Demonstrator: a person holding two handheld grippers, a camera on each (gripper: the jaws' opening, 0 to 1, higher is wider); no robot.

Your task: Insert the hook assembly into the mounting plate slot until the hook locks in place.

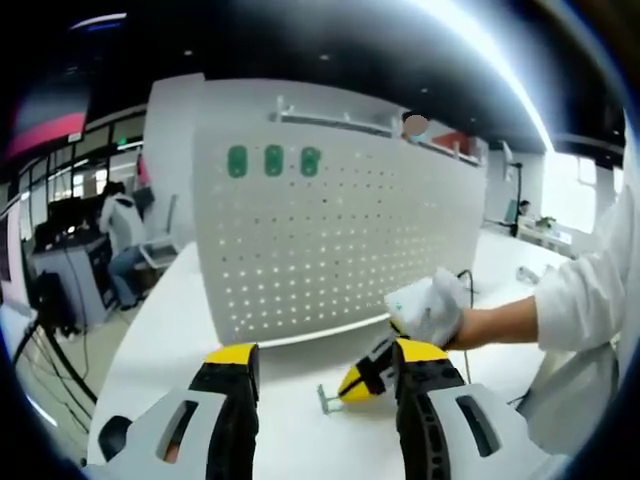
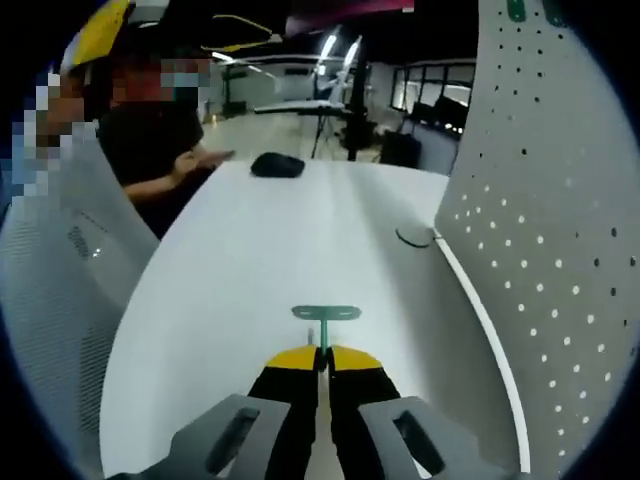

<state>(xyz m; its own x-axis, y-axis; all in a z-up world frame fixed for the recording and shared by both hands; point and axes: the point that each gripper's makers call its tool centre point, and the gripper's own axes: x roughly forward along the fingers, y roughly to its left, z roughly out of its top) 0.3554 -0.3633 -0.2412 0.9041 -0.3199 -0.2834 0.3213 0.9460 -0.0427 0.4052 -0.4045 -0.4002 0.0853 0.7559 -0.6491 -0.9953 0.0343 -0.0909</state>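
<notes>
Presently: right gripper [image 2: 322,362] pinching green hook [image 2: 325,316] above white table [image 2: 250,260], beside pegboard [image 2: 560,230]; left gripper [image 1: 325,365] spread.

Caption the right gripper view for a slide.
Right gripper shut on green hook above white table, pegboard alongside.

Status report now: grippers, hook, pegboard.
Right gripper shut on hook, low over the white table. Left gripper open, empty. Pegboard upright ahead, hook not yet inserted. Nothing between hook and board.
</notes>
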